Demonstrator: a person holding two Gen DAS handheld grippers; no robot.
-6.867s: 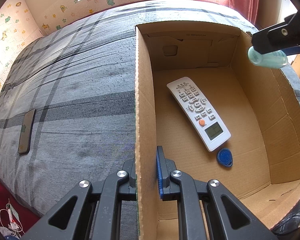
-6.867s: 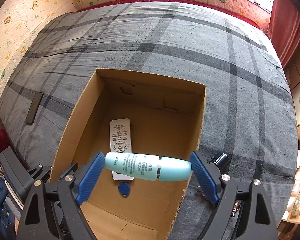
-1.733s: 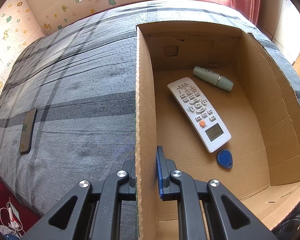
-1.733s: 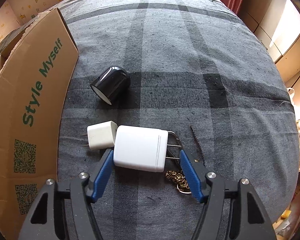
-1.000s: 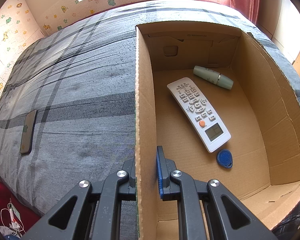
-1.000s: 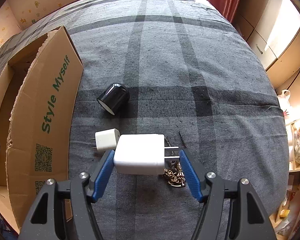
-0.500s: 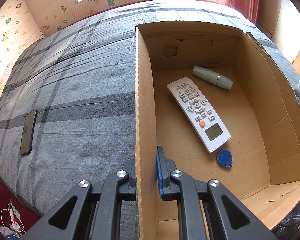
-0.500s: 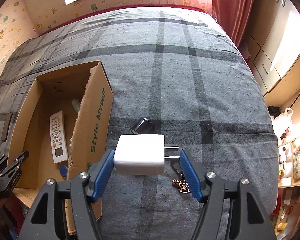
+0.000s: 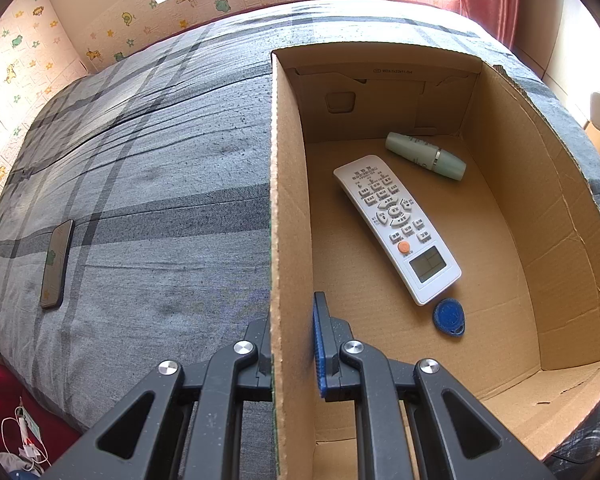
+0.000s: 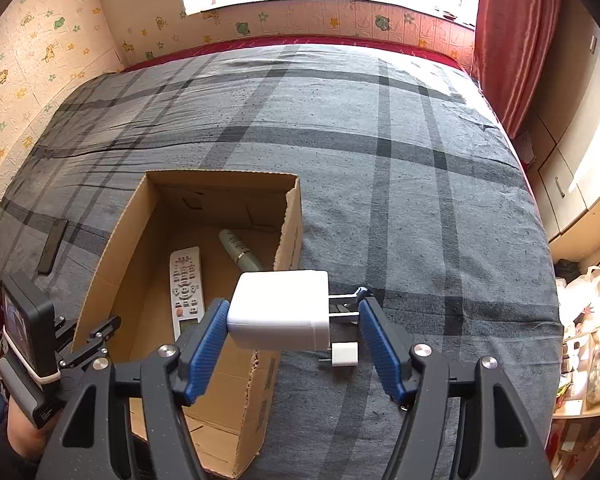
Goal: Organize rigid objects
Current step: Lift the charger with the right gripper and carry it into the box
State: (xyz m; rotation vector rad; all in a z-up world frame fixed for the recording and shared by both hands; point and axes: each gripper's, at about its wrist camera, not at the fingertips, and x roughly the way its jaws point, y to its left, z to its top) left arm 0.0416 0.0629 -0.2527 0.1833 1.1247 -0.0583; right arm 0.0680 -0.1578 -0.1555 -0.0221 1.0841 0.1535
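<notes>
My left gripper (image 9: 292,344) is clamped tight on the near left wall of the cardboard box (image 9: 290,184), one finger inside and one outside; the outer finger is mostly hidden behind the cardboard. My right gripper (image 10: 294,334) holds the big white charger (image 10: 280,310) crosswise, one blue pad on its left end, the other against its metal prongs at the right, jaws spread wide around it. The charger hangs over the box's right wall, and it covers whatever lies directly beneath.

Inside the box, in the left view: the white remote (image 9: 398,228) lies diagonally across the floor, the pale green tube (image 9: 426,155) sits at its 1 o'clock near the back wall, and the blue key fob (image 9: 449,316) lies just off the remote's near end. In the right view the tube is half hidden by the box wall and the fob cannot be seen.

On the grey plaid bedspread (image 10: 380,140), a small white plug adapter (image 10: 343,354) peeks out at 5 o'clock of the charger, partly covered. A dark phone (image 9: 56,262) lies out at 9 o'clock of the box. At the left view's 3 o'clock edge, a white sliver is cut off by the frame; I cannot tell what it is.
</notes>
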